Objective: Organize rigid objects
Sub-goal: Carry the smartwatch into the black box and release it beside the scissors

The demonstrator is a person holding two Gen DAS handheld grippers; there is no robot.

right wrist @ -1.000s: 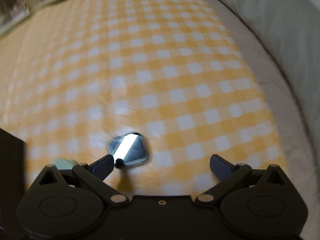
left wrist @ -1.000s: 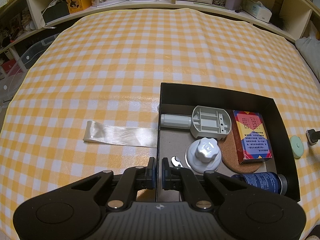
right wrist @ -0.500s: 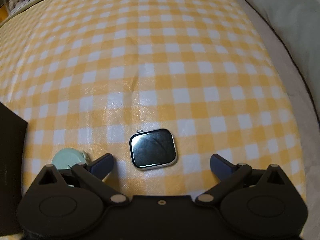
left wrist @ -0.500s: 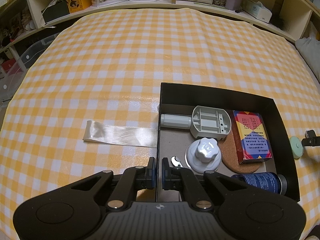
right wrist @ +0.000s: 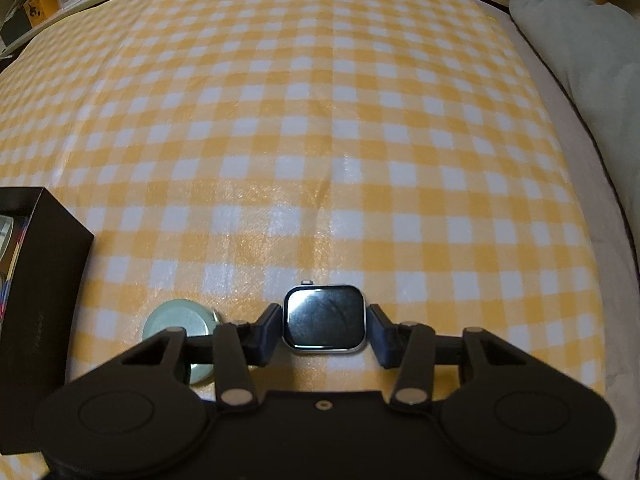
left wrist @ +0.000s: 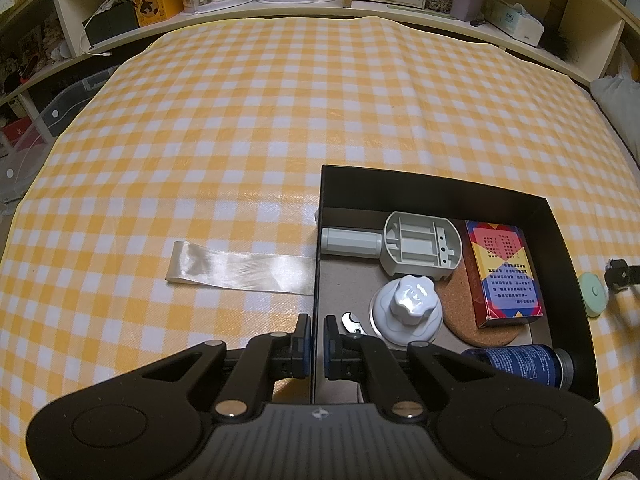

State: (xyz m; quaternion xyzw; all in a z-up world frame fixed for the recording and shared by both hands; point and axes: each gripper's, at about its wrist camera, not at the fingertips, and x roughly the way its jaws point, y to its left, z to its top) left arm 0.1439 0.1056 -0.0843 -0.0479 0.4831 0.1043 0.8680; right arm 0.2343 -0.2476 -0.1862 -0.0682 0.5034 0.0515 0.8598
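A strapless smartwatch (right wrist: 325,322) with a dark screen lies flat on the yellow checked cloth. My right gripper (right wrist: 325,330) is lowered around it, and its jaws are closing with the watch between them. The pads sit close to the watch's two sides, and a sliver of gap shows at the right pad. My left gripper (left wrist: 316,340) is shut on the left wall of the black box (left wrist: 440,194). The box holds a white plastic part (left wrist: 420,246), a white knob (left wrist: 412,300), a cork coaster (left wrist: 460,312), a colourful card box (left wrist: 504,272) and a blue bottle (left wrist: 520,362).
A mint-green round disc (right wrist: 176,320) lies between the box's right wall (right wrist: 44,280) and the watch, partly under my right gripper's left arm. A pale ribbon (left wrist: 240,268) lies left of the box. Shelves line the far edge and a grey pillow (right wrist: 580,40) sits at the right.
My right gripper has slid over the watch and its jaws have narrowed from wide open to just outside the watch's sides. The left gripper and box have not moved.
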